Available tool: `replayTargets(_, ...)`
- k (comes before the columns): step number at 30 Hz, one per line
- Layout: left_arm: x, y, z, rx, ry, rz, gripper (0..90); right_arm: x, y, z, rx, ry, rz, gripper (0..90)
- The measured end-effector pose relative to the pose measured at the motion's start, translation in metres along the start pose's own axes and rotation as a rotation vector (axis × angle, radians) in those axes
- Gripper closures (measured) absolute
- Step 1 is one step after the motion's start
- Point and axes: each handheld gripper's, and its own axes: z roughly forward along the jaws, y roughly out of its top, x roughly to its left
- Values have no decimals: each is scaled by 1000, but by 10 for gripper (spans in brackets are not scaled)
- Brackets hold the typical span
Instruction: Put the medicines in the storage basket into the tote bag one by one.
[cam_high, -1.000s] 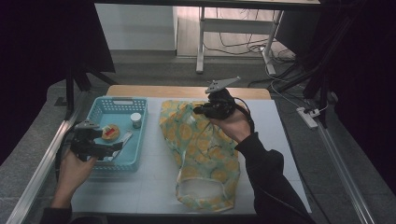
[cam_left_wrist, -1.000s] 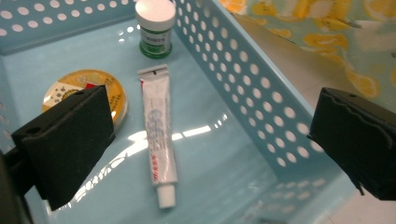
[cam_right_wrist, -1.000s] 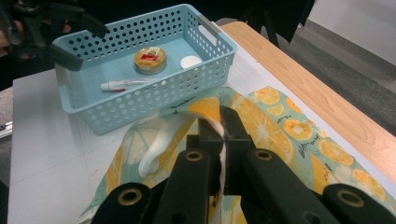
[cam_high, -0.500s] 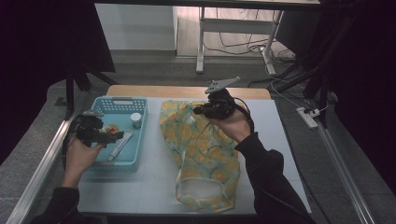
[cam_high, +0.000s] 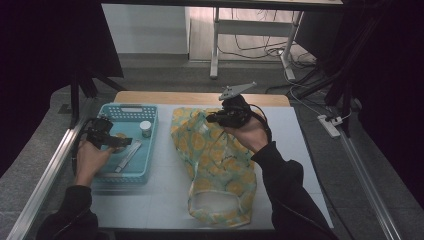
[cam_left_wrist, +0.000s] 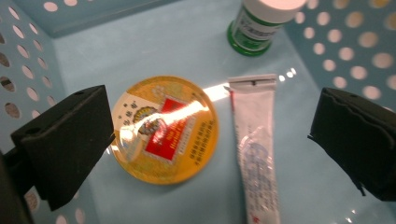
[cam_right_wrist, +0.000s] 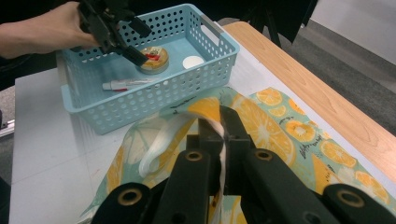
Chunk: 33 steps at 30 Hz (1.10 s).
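Two Grippers at Work: Basket Contents and Bag Strap

Two hand-held grippers are in use over a white table (cam_high: 165, 200). The left gripper (cam_left_wrist: 210, 135) hangs above the floor of a blue perforated basket (cam_high: 150, 165), which stands at the left of the table. Its jaws are spread wide and grip nothing. Between them, seen in the left gripper view, lie two items:

1. A round yellow tin (cam_left_wrist: 164, 129) with a red label, lying flat just beside the left-hand jaw.
2. A white tube (cam_left_wrist: 257, 149), lying lengthwise beside the tin and apart from the right-hand jaw.

A small bottle (cam_left_wrist: 257, 28) with a white cap and green label stands upright farther back in the basket, near its far wall. Neither jaw touches the tin or the tube.

The right gripper (cam_right_wrist: 223, 135) is positioned over the upper end of a fabric bag (cam_high: 220, 170) printed with orange slices. The bag lies flat on the table to the right of the basket, with its open mouth toward the person. The right gripper's jaws are clenched on the bag's white strap (cam_right_wrist: 154, 149), which passes between the pads and loops down onto the fabric.
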Motion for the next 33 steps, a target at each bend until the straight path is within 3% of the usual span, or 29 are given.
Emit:
replayTargets(7,7,5,18,69,24,-15,0,0,0,0,1,2,-2,900)
replayTargets(14,4,10,31,159,96,2,0,-1,-2,-1,3,6,2,900)
replayTargets(19,3,13,40,205,82,-28,0,-2,-3,-2,0,5,5,900)
replayTargets(24,7,14,43,217,54,-54,15,-2,-4,-2,0,4,4,900)
replayTargets(29,10,12,41,234,50,-83,124,-2,-4,-2,0,5,6,900)
replayTargets(33,9,10,42,259,49,-78,195,-2,-4,-1,1,7,6,900)
